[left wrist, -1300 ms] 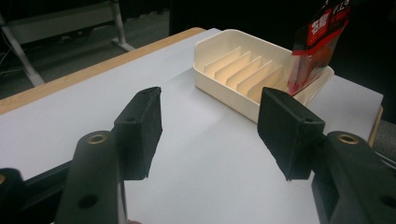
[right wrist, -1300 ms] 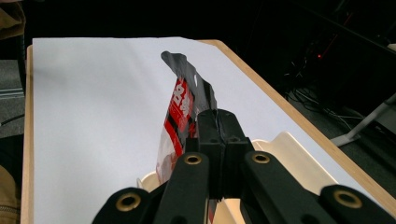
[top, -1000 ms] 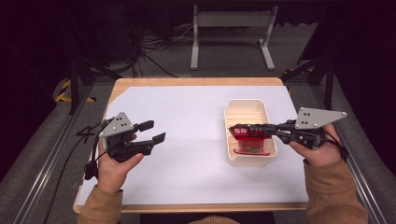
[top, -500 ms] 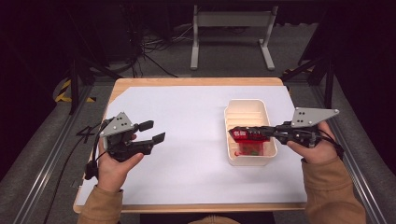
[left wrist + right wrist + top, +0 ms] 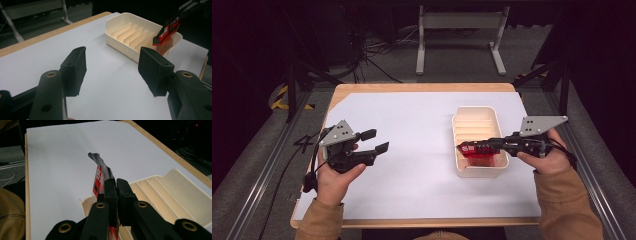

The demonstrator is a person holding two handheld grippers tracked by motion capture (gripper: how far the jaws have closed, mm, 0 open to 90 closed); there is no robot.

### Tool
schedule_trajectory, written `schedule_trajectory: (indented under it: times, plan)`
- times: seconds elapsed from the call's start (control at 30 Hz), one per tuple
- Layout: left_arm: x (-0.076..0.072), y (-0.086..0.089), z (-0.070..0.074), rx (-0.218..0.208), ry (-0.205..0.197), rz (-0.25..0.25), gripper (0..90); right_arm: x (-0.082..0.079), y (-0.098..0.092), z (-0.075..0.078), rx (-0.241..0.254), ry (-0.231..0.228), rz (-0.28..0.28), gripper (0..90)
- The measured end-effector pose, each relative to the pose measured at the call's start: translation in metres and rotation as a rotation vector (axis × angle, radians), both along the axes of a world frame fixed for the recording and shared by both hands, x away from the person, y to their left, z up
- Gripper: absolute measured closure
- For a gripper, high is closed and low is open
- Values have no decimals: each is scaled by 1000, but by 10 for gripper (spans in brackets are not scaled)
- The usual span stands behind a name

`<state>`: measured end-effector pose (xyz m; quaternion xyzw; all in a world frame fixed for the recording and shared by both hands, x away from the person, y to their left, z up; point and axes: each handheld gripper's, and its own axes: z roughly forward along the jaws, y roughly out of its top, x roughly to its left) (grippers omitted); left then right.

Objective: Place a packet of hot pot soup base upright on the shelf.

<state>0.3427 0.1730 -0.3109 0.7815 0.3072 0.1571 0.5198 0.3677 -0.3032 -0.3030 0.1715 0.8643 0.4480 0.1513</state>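
Red packet (image 5: 476,151) sits lower now, down in the near end of the cream tray (image 5: 473,119). Right gripper (image 5: 462,146) jaws have just been opening a little, the packet's top between them. Left gripper (image 5: 375,141) waits wide open, unmoved.

Your workspace: a lit table in a dark room.

You sit at a wooden table (image 5: 422,88) whose top is covered by a white sheet (image 5: 412,130), brightly lit while everything around it falls into shadow. Beyond the far edge you see a grey floor (image 5: 452,55) with a tangle of black cables (image 5: 377,50) and a pale metal stand (image 5: 459,30) on two feet. Metal rails (image 5: 257,175) run along both sides, and yellow-black tape (image 5: 279,97) marks the floor at your left.
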Motion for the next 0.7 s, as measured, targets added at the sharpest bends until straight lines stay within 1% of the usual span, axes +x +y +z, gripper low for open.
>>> schedule_trajectory:
  times: [0.1,0.13,0.23,0.27,0.33,0.43,0.53,0.7]
  plan:
    - [0,0,0,2,-4,1,407,2,0,-2,-11,7,-4,864]
    - [0,0,0,-2,2,1,407,2,-1,-3,-8,8,-3,863]
    - [0,0,0,-2,2,1,406,2,-2,-3,-6,15,-7,860]
    - [0,0,0,2,-4,1,406,2,-3,-3,-10,16,-8,858]
    - [0,0,0,0,-1,3,406,2,-3,-3,-11,21,-20,843]
    - [0,0,0,0,1,3,406,1,-3,-2,-17,9,-30,821]
    - [0,0,-1,1,-1,1,406,0,-3,0,-5,4,-27,798]
    - [0,-1,-1,-1,2,3,406,-1,-2,1,-5,-4,-30,772]
